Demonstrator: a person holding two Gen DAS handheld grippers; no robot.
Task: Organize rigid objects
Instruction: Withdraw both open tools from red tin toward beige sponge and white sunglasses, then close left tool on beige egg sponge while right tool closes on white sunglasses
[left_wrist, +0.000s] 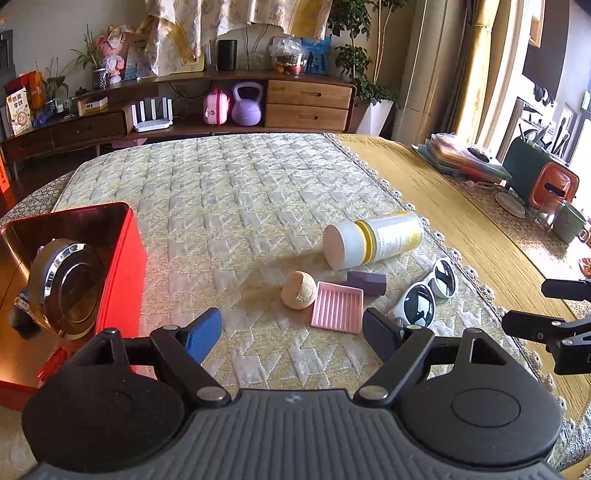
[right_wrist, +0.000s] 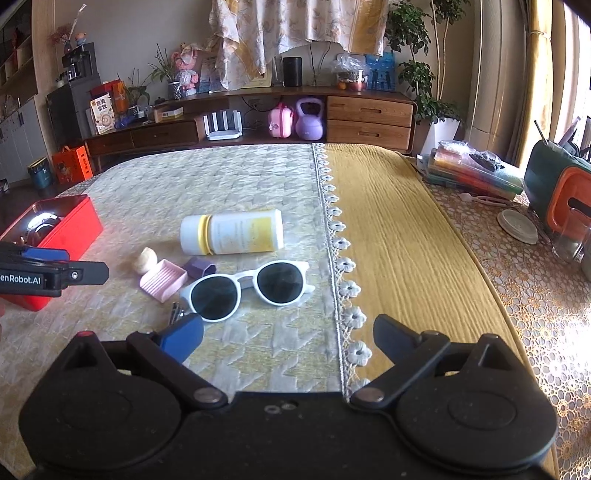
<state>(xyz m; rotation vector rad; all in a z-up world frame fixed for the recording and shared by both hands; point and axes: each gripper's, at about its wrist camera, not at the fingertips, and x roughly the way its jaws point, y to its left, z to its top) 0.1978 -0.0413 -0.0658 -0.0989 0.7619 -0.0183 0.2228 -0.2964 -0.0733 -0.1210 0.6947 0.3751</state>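
Quilted tablecloth — hand-held gripper reads "enRobot.AI".

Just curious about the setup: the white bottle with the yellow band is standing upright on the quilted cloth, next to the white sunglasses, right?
Not quite: the white bottle lies on its side on the quilted cloth, not upright. The right wrist view shows it plainly. It is indeed next to the white sunglasses.

Your quilted table cover carries a red tin far left, a white bottle, white sunglasses and a pink soap dish nearer.
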